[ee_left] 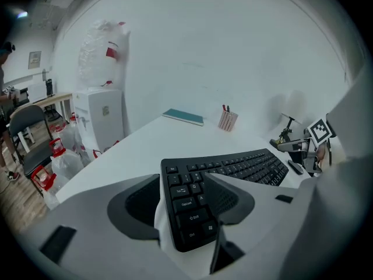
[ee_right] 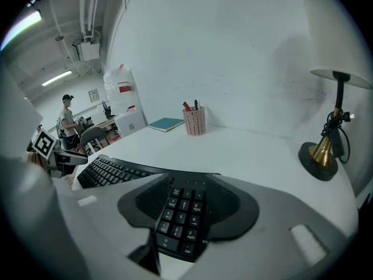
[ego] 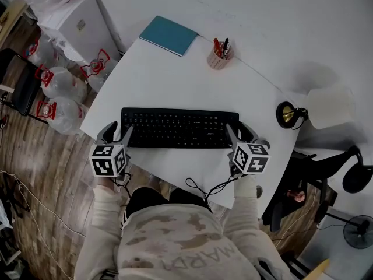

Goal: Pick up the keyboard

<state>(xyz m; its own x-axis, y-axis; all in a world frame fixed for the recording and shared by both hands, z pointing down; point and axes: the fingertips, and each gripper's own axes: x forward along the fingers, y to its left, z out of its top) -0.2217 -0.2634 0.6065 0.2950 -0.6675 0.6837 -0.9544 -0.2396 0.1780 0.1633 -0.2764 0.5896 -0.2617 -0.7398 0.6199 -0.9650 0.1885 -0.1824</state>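
You stand at a white table (ego: 175, 80) with a rounded edge, pushed against a white wall. The black keyboard (ego: 179, 128) lies flat near your edge of the table. Farther back are a teal notebook (ego: 169, 35) and a cup of pens (ego: 220, 57). A lamp (ego: 289, 114) sits at the right. The floor (ego: 41, 168) is wood, and big water bottles (ego: 61, 85) stand on it by a white cabinet (ego: 81, 21).

Your left hand-held gripper (ego: 116, 131) is spread wide, with the keyboard's left end between its jaws. Your right hand-held gripper (ego: 238, 130) is spread wide too, around the end with the number keys. Neither one squeezes the keyboard.

The grippers cover the keyboard's near corners. The lamp's shade is a pale blur. A black cable (ego: 204, 186) hangs off the table edge, and its ends are hidden.
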